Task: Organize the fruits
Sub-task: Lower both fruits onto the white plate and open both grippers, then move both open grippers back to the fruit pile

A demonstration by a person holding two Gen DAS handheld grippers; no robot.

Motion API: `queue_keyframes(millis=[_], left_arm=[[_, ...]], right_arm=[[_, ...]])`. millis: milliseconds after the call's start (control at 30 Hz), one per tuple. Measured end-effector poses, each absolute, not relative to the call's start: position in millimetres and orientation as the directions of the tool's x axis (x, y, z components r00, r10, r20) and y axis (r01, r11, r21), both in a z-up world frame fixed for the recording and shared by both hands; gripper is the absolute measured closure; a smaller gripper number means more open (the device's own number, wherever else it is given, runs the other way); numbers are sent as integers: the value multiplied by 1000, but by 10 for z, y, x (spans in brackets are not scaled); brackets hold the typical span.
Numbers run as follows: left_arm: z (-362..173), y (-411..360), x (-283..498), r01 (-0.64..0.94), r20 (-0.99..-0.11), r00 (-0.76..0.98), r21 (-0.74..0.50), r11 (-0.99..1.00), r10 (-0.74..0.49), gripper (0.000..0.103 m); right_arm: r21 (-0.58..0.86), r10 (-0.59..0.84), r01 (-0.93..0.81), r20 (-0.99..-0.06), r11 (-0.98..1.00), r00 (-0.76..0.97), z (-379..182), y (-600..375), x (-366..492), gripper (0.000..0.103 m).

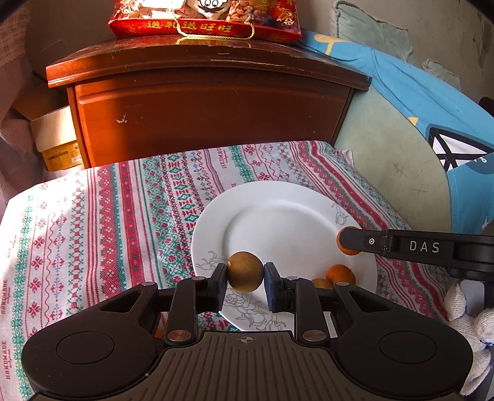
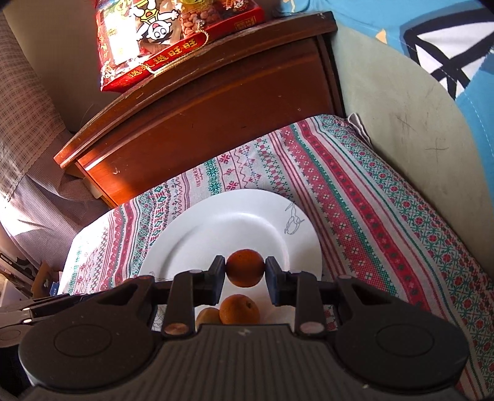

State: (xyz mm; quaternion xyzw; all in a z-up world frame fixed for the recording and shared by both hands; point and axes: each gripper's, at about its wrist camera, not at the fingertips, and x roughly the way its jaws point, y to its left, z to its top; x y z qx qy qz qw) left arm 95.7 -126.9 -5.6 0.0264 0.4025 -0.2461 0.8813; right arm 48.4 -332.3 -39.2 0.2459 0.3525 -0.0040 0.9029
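Now — left gripper [image 1: 245, 273] jaws clamp brown fruit [image 1: 245, 271] | right gripper [image 2: 245, 269] jaws clamp orange [image 2: 245, 267]

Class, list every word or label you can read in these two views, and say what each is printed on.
"DAS": white letters on the right gripper.
"HANDMADE": woven repeatedly into the tablecloth, some mirrored.
"送礼送旺旺": gold characters on the red snack bag.
Yellow box label: too small to read.
Plate: line drawings only, no words.

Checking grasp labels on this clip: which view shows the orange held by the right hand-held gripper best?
The right wrist view: the held orange sits centred and fully visible between the right hand-held gripper fingers, above the white plate. The left wrist view shows only slivers of it behind that gripper's finger.
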Motion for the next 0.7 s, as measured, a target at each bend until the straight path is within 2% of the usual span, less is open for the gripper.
queue_keyframes(millis=[367, 400, 500, 700], left_arm=[[-107, -1357, 1041, 440, -731, 548, -163, 883, -408, 77], [-86, -1357, 1039, 440, -728, 549, -165, 883, -410, 76], [5, -1334, 1038, 436, -712, 557, -188, 880, -427, 57], [229, -1244, 1058, 414, -688, 590, -192, 890, -423, 51]], right_arm=[[454, 168, 183, -628, 872, 760, -377, -3295, 524, 71], [461, 169, 185, -624, 868, 763, -363, -3300, 522, 70], [459, 162, 183, -614, 870, 773, -314, -3303, 511, 70], [433, 156, 159, -605, 887, 781, -236, -3235, 486, 65]])
